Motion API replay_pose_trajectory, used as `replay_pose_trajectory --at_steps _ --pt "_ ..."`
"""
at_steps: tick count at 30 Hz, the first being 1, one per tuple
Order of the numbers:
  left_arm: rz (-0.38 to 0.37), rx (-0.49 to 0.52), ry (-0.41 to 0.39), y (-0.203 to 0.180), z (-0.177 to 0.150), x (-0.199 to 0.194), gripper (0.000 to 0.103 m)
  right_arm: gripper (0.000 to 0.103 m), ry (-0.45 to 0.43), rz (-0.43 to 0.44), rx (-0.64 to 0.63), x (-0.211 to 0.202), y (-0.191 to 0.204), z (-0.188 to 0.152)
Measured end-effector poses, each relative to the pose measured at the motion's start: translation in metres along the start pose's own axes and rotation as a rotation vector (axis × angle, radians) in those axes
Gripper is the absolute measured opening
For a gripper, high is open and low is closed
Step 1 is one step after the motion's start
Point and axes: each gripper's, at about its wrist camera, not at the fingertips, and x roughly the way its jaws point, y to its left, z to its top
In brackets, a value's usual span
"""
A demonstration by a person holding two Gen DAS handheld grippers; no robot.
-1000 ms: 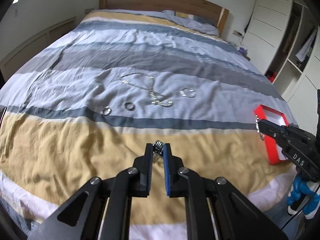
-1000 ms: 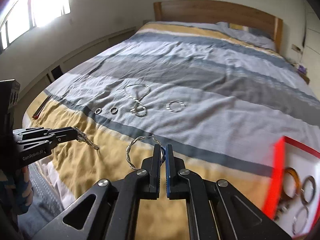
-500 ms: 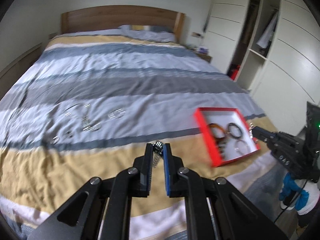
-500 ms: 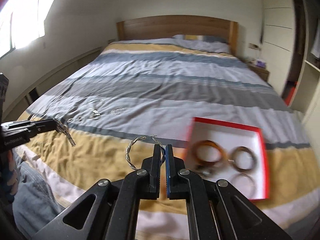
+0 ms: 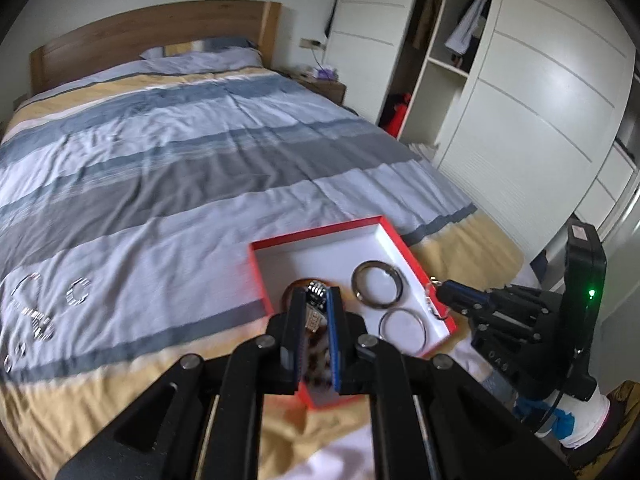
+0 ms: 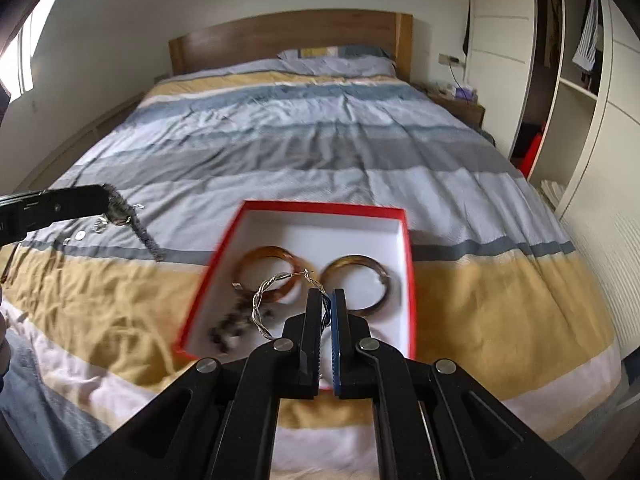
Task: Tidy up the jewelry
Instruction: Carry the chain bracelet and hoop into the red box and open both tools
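Presently, the red jewelry box [image 6: 407,256] is taken as landmark; it lies open on the yellow band of the striped bedspread [image 6: 320,152], near the foot of the bed.

Right gripper [image 6: 327,300]: jaws nearly closed, a twisted silver hoop [image 6: 262,300] pinched at its edge and held above the box's near half. Left gripper [image 5: 314,300]: jaws narrow, a beaded chain bracelet [image 6: 138,228] clamped between them; from the right wrist view it is seen dangling to the left of the box, over the bedspread, apart from the rim.

Inside the box: an amber bangle [image 6: 272,270] at the left, a second brown bangle [image 6: 360,280] at the right, a thin silver ring [image 5: 403,325] nearer the front edge. A blurred dark chain is noted by the amber bangle; its type cannot be told.

Left of the box, well apart, loose silver pieces [image 5: 78,291] are scattered on the pale stripe.
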Motion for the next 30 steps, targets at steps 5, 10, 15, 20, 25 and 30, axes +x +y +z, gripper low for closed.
replay_pose_trajectory --at_steps 5,10,15,20,25,30 --pt "0.01 0.011 0.046 -0.003 0.022 0.058 0.009 0.004 0.025 0.011 0.003 0.046 -0.016 0.022" --pt "0.051 0.01 0.096 0.007 0.031 0.114 0.009 0.004 0.073 0.021 -0.008 0.095 -0.02 0.046" --pt "0.067 -0.01 0.138 0.018 0.025 0.148 0.009 0.004 0.147 0.0 -0.03 0.136 -0.019 0.054" --pt "0.067 -0.018 0.141 0.024 0.016 0.16 0.01 0.004 0.199 -0.033 -0.073 0.155 -0.017 0.048" --pt "0.103 -0.064 0.139 0.032 0.015 0.161 0.016 0.005 0.227 -0.049 -0.077 0.162 -0.02 0.046" --pt "0.084 -0.113 0.174 0.042 0.008 0.163 0.017 0.019 0.224 -0.061 -0.055 0.159 -0.025 0.047"
